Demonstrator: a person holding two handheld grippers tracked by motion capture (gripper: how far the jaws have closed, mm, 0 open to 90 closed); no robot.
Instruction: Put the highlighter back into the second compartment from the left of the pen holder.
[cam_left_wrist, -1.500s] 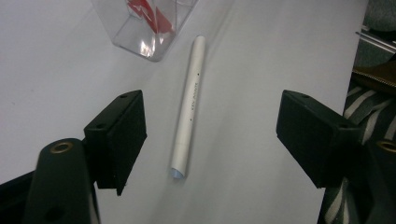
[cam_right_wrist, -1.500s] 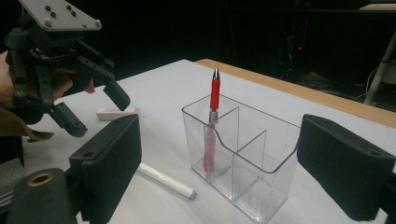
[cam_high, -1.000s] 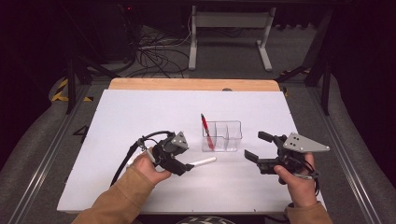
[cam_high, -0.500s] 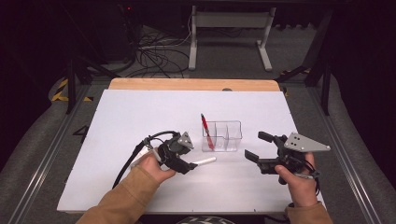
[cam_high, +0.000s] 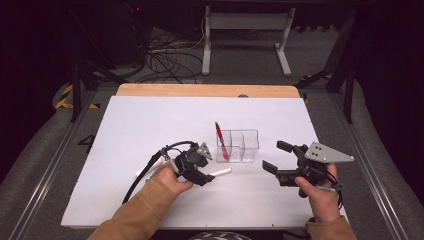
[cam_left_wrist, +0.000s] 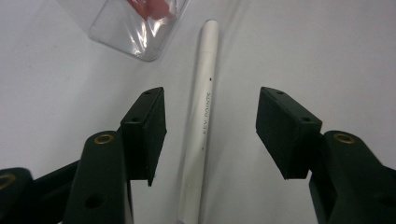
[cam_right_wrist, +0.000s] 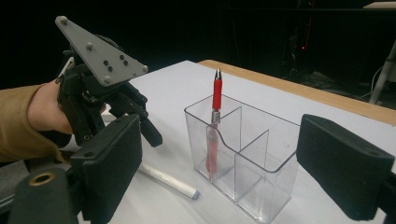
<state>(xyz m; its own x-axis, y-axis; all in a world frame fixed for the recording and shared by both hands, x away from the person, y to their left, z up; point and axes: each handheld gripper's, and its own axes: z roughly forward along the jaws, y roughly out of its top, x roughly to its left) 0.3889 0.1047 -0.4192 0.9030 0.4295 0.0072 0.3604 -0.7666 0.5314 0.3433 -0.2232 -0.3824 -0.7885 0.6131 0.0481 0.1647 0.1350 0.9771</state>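
White sheeting (cam_high: 150, 130) covers the table in the high view, with a wooden edge at its far side and dark floor, cables and a metal stand beyond. Near the middle stands a clear plastic three-compartment organiser box (cam_high: 239, 146) with a red pen (cam_high: 220, 141) upright in its left compartment. Just left of the box, the left gripper (cam_high: 204, 176) hangs low over a slim white pen (cam_high: 220, 172) lying flat on the sheet. The right gripper (cam_high: 272, 159) waits to the right of the box, jaws apart and empty.

From the left gripper view, the white pen (cam_left_wrist: 201, 126) runs lengthwise between the two black pads (cam_left_wrist: 145, 128), neither pad touching it; the jaws have just been closing around it. A corner of the clear box (cam_left_wrist: 126, 32) sits beyond.

From the right gripper view, the wide-spread jaws frame the box (cam_right_wrist: 247, 158) and red pen (cam_right_wrist: 215, 126), with the left gripper (cam_right_wrist: 135, 116) above the white pen (cam_right_wrist: 170, 179).

The step in hand looks like the pick-up of the white pen. Next the left jaws need to finish closing squarely on the barrel, then lift it towards a compartment.
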